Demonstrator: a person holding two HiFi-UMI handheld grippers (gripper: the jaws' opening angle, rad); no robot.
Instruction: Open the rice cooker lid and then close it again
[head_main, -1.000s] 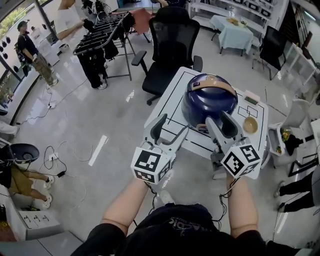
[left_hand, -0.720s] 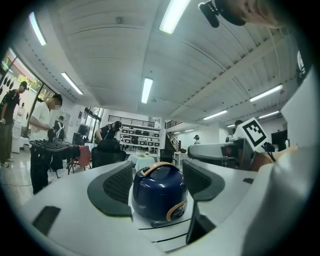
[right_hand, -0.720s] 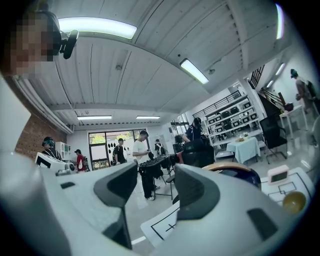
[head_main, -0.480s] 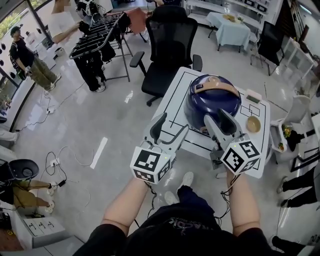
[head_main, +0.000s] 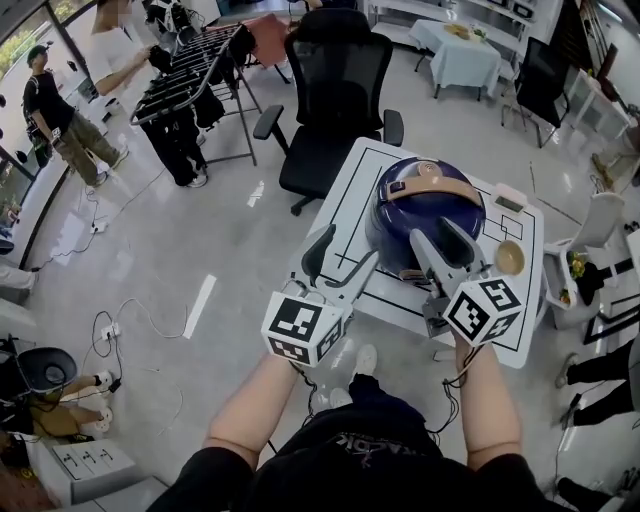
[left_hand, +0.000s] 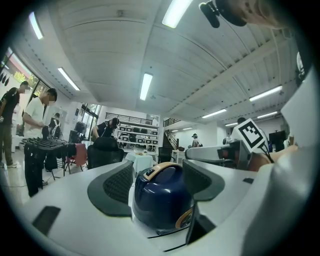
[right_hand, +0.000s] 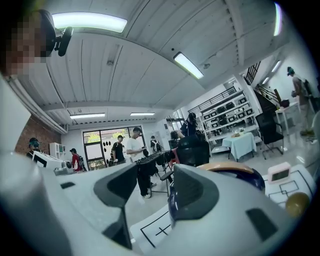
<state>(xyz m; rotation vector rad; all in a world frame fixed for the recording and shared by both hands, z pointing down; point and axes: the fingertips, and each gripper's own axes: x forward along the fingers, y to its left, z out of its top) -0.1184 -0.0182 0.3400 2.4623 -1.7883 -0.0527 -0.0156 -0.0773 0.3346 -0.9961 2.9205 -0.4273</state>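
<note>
- Left gripper (head_main: 347, 250): jaws apart, nothing clamped. It is held over the near-left edge of the white table with black line markings (head_main: 345, 215), short of the cooker.
- Left gripper view: left gripper (left_hand: 159, 172) jaws wide. The dark blue round rice cooker (left_hand: 162, 200) shows in the gap beyond them, with no contact to either pad.
- Right gripper (head_main: 433, 235): jaws also apart, empty. From the head view it sits over the cooker's near front side; cannot tell if it touches the shell.
- Right gripper view: right gripper (right_hand: 150, 185) gap shows only table surface with a black cross mark, and floor. The rice cooker (right_hand: 255, 177) is mostly behind the right-hand jaw.
- Dark blue round rice cooker (head_main: 425, 210) stands upright near the middle of the table, lid (head_main: 400, 205) down and closed.
- Tan curved handle (head_main: 430, 185) lies across the top of the lid.
- Small tan bowl (head_main: 509, 257) on the table just right of the cooker, apart from it; it also shows in the right gripper view (right_hand: 296, 202).
- Small white box (head_main: 507, 197) on the table's far right part, beyond the bowl.
- Black office chair (head_main: 335, 90) at the table's far side.
- Dark clothes rack (head_main: 185, 85) well off to the left, with people standing near it.
</note>
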